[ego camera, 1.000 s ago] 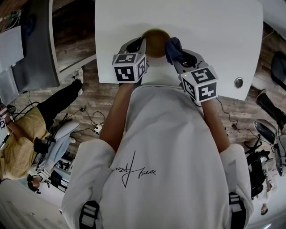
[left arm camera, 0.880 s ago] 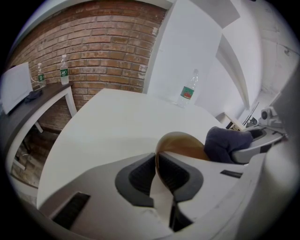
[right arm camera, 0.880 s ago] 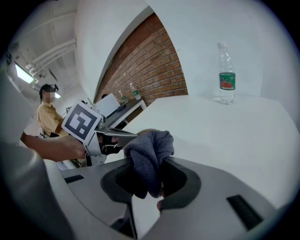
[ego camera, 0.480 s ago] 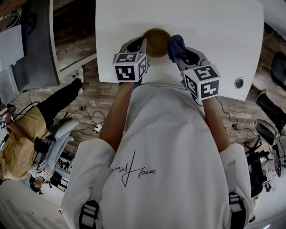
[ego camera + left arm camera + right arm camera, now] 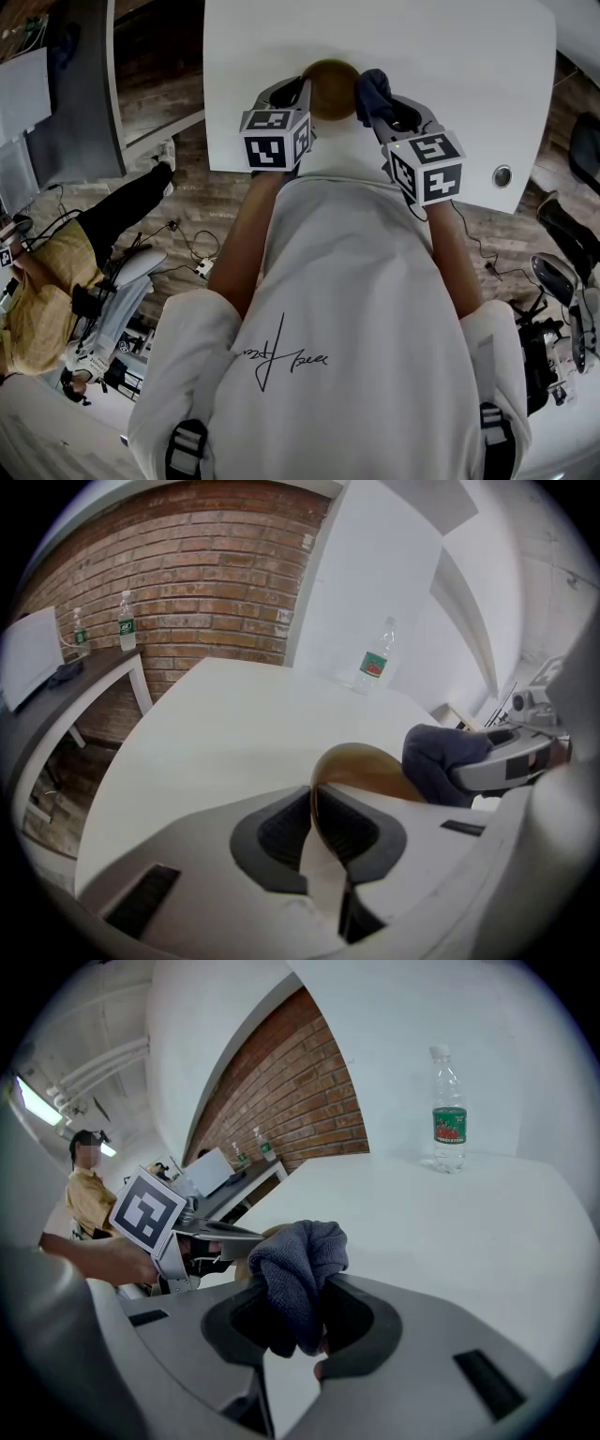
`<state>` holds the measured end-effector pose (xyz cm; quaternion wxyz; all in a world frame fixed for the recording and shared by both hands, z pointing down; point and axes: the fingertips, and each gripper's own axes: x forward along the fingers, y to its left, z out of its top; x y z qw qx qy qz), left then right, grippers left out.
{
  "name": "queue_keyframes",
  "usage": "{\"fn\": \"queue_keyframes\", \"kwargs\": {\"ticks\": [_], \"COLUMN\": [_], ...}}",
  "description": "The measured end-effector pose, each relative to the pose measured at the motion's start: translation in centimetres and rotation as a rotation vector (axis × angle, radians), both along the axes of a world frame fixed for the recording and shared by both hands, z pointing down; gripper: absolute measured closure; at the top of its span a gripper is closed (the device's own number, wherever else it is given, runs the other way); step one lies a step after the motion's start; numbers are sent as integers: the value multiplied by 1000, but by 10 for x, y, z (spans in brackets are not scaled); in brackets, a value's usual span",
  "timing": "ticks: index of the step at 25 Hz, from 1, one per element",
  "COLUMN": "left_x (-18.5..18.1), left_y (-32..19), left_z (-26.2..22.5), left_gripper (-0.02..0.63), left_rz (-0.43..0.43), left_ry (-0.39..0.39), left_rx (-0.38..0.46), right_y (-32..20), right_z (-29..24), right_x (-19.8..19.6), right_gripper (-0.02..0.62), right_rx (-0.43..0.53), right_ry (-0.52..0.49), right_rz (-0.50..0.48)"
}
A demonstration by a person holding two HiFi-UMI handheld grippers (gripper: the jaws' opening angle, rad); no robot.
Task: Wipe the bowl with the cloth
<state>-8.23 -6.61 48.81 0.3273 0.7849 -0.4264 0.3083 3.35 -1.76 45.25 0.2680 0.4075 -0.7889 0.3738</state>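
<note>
Broad, smooth white table, rounded at the corners. Near its close edge, a round, glossy brown bowl, thin rim pinched between the ribbed dark pads of the left gripper, jaws nearly together. At the bowl's right rim, a soft dark-blue knitted cloth, bunched into a wad, clamped in the right gripper. Farther back, a slim clear plastic bottle, upright.

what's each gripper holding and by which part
Left gripper: the brown bowl, pinched by its rim. Right gripper: the dark blue cloth, clamped on a bunched fold, with the rest sticking out past the jaws.
</note>
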Motion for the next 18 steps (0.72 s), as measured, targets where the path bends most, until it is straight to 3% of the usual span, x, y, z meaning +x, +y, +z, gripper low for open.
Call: {"fn": "queue_keyframes", "kwargs": {"ticks": [18], "left_x": [3], "left_y": [1], "left_z": [0], "left_gripper": [584], "left_rz": [19], "left_ry": [-5], "left_rx": [1], "right_y": [-10], "right_z": [2], "right_x": [4], "right_gripper": [502], "right_rx": [0], "right_ry": [11], "right_rz": [-6]}}
